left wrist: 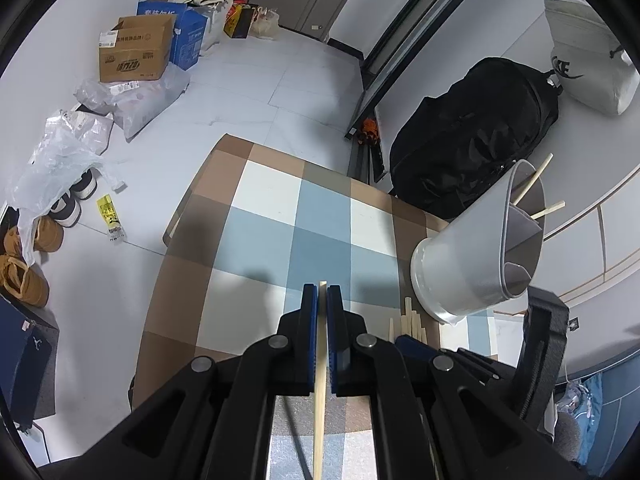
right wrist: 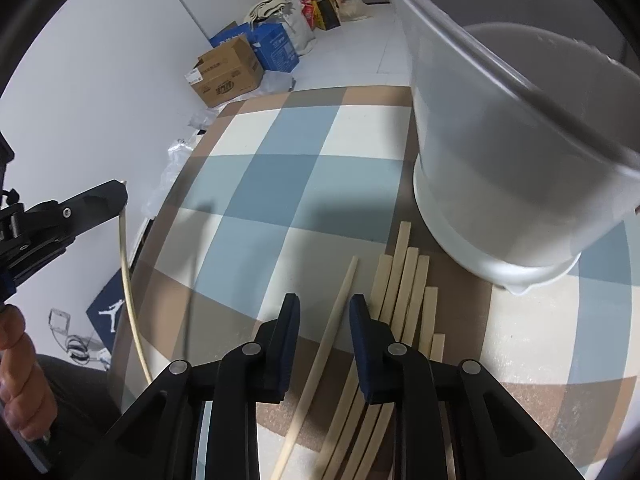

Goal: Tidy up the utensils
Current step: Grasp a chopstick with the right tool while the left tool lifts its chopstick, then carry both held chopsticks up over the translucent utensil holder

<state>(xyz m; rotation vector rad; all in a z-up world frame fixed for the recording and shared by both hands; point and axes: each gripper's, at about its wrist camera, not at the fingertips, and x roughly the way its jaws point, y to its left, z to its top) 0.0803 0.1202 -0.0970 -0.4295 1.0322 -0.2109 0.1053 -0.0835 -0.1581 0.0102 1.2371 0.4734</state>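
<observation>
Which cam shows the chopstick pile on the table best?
Right wrist: the chopstick pile lies fanned out beside the white holder, each stick separable. Left wrist shows only the pile's tips poking past the right gripper's black body.

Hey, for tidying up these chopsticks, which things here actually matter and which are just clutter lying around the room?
Part of the job:
- chopstick held by the left tool
- single chopstick between the right tool fingers
- chopstick pile on the checked table
- white holder, two chopsticks already inside

Just lying about:
- cardboard box
- black bag
- shoes
- plastic bags
</observation>
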